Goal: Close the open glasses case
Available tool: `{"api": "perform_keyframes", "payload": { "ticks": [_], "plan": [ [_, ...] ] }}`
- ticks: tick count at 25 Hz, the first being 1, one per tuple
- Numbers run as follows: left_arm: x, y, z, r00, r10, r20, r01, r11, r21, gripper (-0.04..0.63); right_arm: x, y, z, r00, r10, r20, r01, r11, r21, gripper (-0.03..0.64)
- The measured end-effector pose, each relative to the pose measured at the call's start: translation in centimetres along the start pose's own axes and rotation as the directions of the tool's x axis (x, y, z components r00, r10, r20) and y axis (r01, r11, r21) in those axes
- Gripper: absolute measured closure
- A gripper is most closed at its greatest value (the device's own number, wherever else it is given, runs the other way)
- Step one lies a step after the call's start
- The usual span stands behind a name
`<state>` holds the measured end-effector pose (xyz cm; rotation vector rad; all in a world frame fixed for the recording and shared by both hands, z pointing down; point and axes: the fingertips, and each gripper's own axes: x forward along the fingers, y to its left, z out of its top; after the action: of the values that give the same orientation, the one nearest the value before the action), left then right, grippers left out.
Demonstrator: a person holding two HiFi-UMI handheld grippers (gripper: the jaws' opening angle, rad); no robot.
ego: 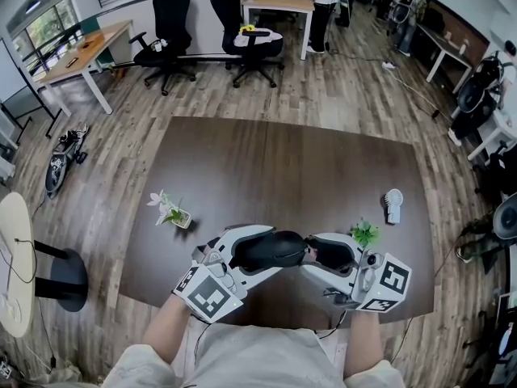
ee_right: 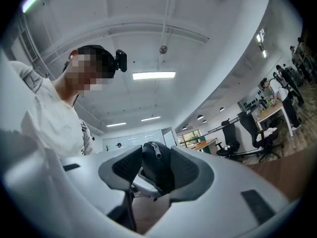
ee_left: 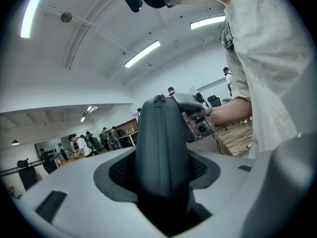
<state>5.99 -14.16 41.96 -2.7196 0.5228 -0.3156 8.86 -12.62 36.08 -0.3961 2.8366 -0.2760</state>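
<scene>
Now left gripper [ego: 247, 255] and right gripper [ego: 326, 255] clamp the glasses case [ego: 279, 250].

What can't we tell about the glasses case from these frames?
- Whether the glasses case is fully shut: head view, left tongs and right tongs cover its ends; each gripper view shows only a narrow edge.
- Its contents: the shell hides them, every view.
- The small white item on the table: head view, too small to identify.
</scene>
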Motion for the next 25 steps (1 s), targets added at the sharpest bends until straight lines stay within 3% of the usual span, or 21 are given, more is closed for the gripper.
{"api": "perform_keyframes", "payload": {
  "ticks": [3,5,6,16,20,25],
  "plan": [
    [0.2,0.1,0.2,1.000,0.004,0.002,-0.004,1.000,0.011,0.337,-0.6,-0.3,0.4,0.999,-0.019,0.026,0.019,1.000,0.015,0.464],
    [0.3,0.0,0.2,1.000,0.005,-0.003,-0.004,1.000,0.018,0.337,-1.0,-0.6,0.6,0.998,-0.045,0.032,0.045,0.999,0.013,0.548],
    [0.3,0.0,0.2,1.000,0.006,-0.007,-0.006,1.000,0.023,0.337,-1.1,-0.7,0.5,0.998,-0.055,0.028,0.055,0.998,0.010,0.559],
    [0.4,0.1,-1.5,0.995,0.035,-0.091,-0.028,0.997,0.076,0.337,-1.8,-0.4,0.5,0.996,-0.078,0.033,0.078,0.997,-0.013,0.599],
    [0.4,0.3,-3.0,0.986,0.059,-0.158,-0.041,0.993,0.113,0.337,-1.4,-1.1,-0.1,0.990,-0.137,-0.039,0.134,0.989,-0.068,0.615],
    [0.8,0.7,-3.6,0.978,0.060,-0.200,-0.039,0.994,0.103,0.339,-1.0,-1.3,-0.2,0.985,-0.160,-0.059,0.156,0.985,-0.076,0.612]
  ]
}}
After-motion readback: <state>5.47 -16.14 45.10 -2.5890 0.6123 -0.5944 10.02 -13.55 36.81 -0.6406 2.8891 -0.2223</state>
